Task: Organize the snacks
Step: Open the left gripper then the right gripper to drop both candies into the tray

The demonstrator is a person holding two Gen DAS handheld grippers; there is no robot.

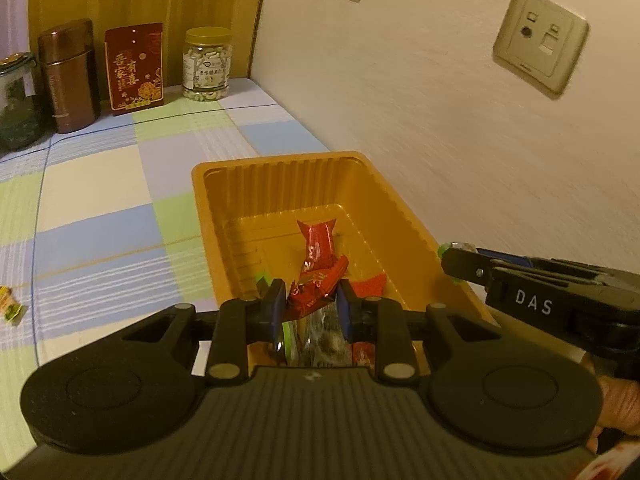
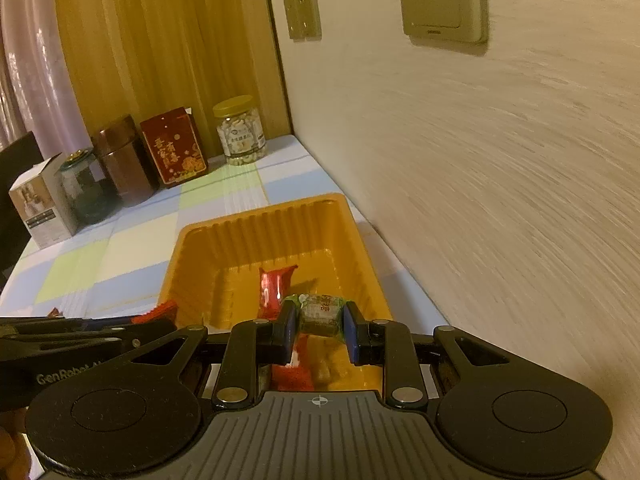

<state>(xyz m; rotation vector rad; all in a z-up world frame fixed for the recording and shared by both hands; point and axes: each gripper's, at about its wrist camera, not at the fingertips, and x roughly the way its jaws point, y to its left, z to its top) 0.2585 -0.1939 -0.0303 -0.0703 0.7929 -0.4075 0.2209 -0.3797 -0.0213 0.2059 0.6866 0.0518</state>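
An orange plastic tray (image 1: 280, 168) lies on the checked tablecloth by the wall and holds several wrapped snacks. My left gripper (image 1: 311, 307) is shut on a red-wrapped snack (image 1: 316, 286) above the tray's near end. A second red snack (image 1: 318, 242) lies on the tray floor. My right gripper (image 2: 320, 326) is shut on a green-and-white wrapped snack (image 2: 322, 312) above the tray (image 2: 260, 216). The right gripper also shows in the left wrist view (image 1: 452, 262) at the tray's right rim. The left gripper's side shows at the left of the right wrist view (image 2: 152, 322).
A loose wrapped candy (image 1: 10, 306) lies on the cloth at far left. At the back stand a glass jar (image 1: 16, 100), a brown canister (image 1: 70, 76), a red box (image 1: 134, 68), a nut jar (image 1: 207, 64) and a white carton (image 2: 42, 204). The wall runs close along the right.
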